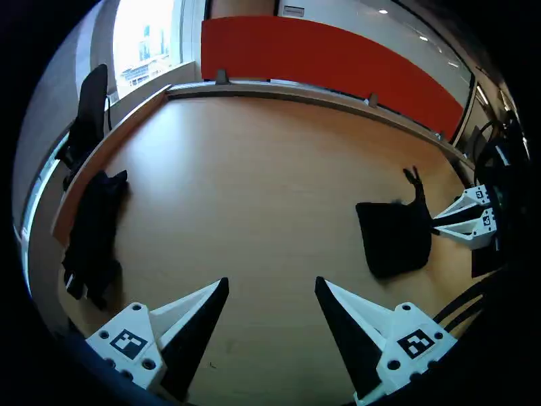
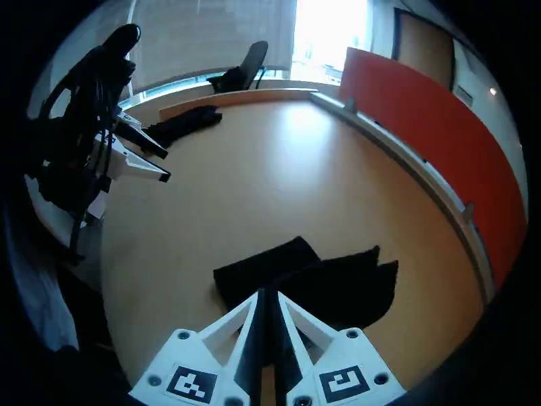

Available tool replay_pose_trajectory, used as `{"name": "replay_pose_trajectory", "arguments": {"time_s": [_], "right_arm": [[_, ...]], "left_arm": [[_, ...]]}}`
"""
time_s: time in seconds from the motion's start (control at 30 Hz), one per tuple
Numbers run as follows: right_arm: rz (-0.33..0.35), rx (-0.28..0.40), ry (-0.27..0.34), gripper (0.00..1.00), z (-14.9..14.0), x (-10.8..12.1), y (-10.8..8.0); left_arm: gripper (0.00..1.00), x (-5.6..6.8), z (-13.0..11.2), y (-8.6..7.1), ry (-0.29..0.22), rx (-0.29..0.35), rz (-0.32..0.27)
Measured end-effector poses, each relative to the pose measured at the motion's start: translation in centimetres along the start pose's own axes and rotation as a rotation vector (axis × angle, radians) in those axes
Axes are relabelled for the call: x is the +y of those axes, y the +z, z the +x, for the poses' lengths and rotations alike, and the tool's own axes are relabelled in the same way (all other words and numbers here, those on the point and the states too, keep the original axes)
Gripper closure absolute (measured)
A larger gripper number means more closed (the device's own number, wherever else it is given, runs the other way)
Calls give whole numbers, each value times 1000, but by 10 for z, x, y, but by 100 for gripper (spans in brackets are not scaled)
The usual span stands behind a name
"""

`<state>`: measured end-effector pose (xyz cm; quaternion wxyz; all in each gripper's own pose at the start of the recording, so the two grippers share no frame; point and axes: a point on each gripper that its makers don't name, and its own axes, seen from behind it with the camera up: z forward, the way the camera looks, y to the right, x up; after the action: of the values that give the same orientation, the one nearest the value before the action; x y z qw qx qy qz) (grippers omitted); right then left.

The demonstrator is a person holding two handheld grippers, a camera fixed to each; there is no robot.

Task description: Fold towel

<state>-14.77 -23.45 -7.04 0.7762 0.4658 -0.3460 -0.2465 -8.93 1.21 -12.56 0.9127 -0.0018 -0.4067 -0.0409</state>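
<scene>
Two grippers, one close: right gripper (image 2: 268,294) has jaws together at the towel's (image 2: 324,281) near edge. Cloth lies at 12, long axis 9–3; can't tell if it's pinched. Left gripper (image 1: 270,283) jaws apart, towel at 2 o'clock, well apart.

Left gripper (image 1: 270,281) agape; right gripper (image 2: 268,292) closed

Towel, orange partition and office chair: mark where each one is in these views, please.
towel (image 2: 338,291), right gripper view, on the flat cloth right of the fingers.
orange partition (image 1: 324,57), left gripper view, middle of the panel.
office chair (image 2: 253,59), right gripper view, on the backrest.
</scene>
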Motion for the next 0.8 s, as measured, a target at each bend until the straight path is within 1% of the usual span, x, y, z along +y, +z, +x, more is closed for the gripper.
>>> {"name": "replay_pose_trajectory", "arguments": {"time_s": [0.07,0.13,0.2,0.27,0.4,0.43,0.5,0.8], "right_arm": [[6,-8,4,92,-1,-2,5],[10,-15,15,86,-3,-3,7],[11,-19,26,78,-4,-3,9],[9,-19,35,64,-5,-3,8],[-14,-22,45,30,-8,4,5],[-18,-23,47,26,-9,5,4],[-26,-24,53,23,-11,7,3],[-49,-45,101,22,-32,11,-3]], "left_arm": [[6,-3,-1,-1,-6,0,6],[6,-5,-2,-2,-10,1,10],[6,-7,-2,-3,-13,1,13],[6,-8,-1,-4,-15,2,16],[6,-7,0,-3,-14,4,13],[6,-6,1,-3,-13,4,12],[6,-5,2,-2,-10,6,9],[6,3,7,-2,1,10,0]]}}
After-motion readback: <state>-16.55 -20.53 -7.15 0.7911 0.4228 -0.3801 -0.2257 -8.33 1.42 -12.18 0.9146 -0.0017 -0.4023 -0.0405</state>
